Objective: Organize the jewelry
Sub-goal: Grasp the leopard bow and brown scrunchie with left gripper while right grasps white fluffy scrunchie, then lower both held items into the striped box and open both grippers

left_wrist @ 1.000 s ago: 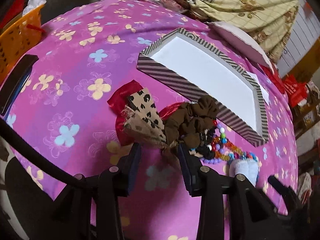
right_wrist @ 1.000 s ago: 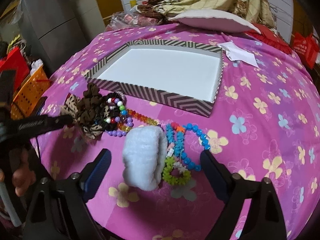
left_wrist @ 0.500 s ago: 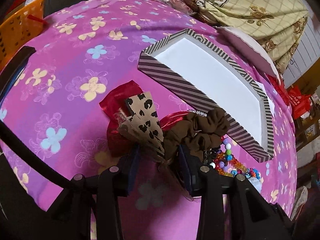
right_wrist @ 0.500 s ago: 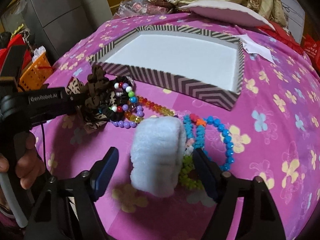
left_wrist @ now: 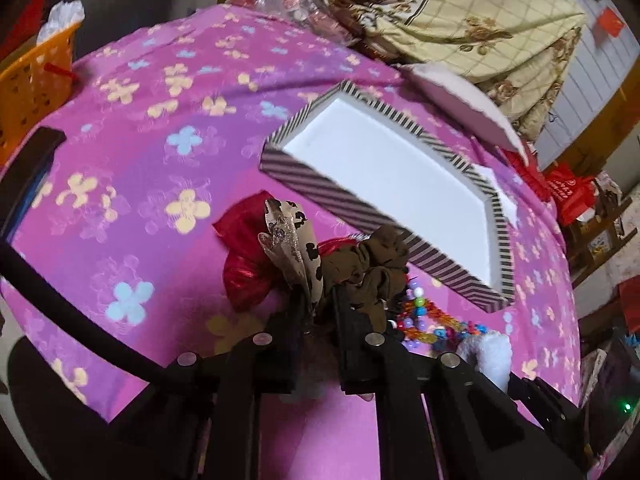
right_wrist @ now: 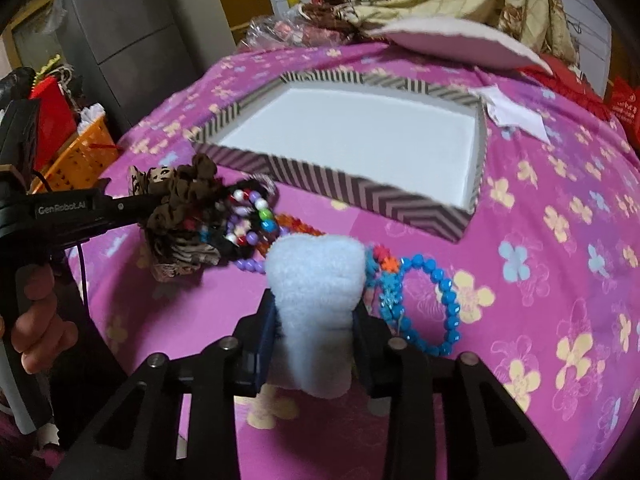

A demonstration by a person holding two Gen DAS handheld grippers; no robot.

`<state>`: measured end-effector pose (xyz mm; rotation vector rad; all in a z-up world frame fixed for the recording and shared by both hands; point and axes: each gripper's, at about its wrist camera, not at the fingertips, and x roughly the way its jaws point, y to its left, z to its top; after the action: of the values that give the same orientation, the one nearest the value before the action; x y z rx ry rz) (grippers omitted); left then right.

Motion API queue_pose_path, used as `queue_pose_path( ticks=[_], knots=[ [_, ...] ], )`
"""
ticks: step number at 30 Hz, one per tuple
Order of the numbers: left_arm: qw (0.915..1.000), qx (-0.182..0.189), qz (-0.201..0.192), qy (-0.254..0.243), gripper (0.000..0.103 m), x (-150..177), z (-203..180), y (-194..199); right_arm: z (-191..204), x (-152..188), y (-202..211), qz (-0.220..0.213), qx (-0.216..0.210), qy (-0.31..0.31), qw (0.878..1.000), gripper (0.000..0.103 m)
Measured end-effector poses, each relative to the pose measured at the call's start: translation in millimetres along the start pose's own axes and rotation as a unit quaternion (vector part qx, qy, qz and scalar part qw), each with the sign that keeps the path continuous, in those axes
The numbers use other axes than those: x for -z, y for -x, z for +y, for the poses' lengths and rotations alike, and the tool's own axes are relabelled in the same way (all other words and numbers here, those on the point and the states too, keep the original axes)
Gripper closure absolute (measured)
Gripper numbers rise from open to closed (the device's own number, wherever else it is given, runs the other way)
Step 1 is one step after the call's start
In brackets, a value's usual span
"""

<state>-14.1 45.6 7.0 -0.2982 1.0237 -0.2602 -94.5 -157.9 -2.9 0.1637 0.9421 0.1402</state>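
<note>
Only in the right wrist view, blue bead bracelet (right_wrist: 434,306); jaws just closed onto fluffy band (right_wrist: 316,280) and leopard bow (left_wrist: 294,248).

Pink floral cloth, striped tray, bright beads and hair ties

The cloth-covered tabletop (right_wrist: 560,208) is magenta pink, printed with yellow, pale blue and outlined pink flowers. The shallow rectangular cardboard tray (right_wrist: 360,196) has dark brown and white chevron-striped walls and a plain white floor. The fluffy plush band (right_wrist: 316,280) is pale blue-white; the round-bead bracelet (right_wrist: 444,300) is bright blue. The ruffled fabric scrunchie (left_wrist: 368,268) is dark brown, the ribbon bow (left_wrist: 296,248) beige with black leopard spots, the shiny fabric bow (left_wrist: 244,276) metallic red. The plastic basket (left_wrist: 32,76) is orange. Both tools are black.
</note>
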Motion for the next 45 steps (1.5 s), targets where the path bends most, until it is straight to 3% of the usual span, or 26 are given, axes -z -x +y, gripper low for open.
queue_pose_path(
  ticks=[8,17,30,41,45],
  knots=[
    [0.9995,0.013,-0.023,-0.016,0.07,-23.2,-3.8,32.8,12.3,-19.6,14.6,-0.024,-0.022,0.009,0.999,0.068],
    [0.9983,-0.001,-0.043,-0.04,0.07,-58.9,-15.6,30.3,8.8,-66.7,4.0,-0.039,-0.015,0.002,0.999,0.068],
    [0.9967,-0.03,-0.015,-0.075,0.069,-123.7,-33.5,-40.9,0.0,-132.5,-68.1,-0.015,-0.032,-0.04,0.999,0.068],
    [0.9945,-0.072,0.036,-0.068,0.069,-126.9,-14.3,-102.1,0.1,-147.1,-140.5,0.032,-0.054,-0.075,0.995,0.068],
    [0.9943,-0.077,0.036,-0.064,0.069,-125.8,-10.8,-106.7,-4.1,-145.3,-144.9,0.038,-0.067,-0.089,0.993,0.061]
  ],
)
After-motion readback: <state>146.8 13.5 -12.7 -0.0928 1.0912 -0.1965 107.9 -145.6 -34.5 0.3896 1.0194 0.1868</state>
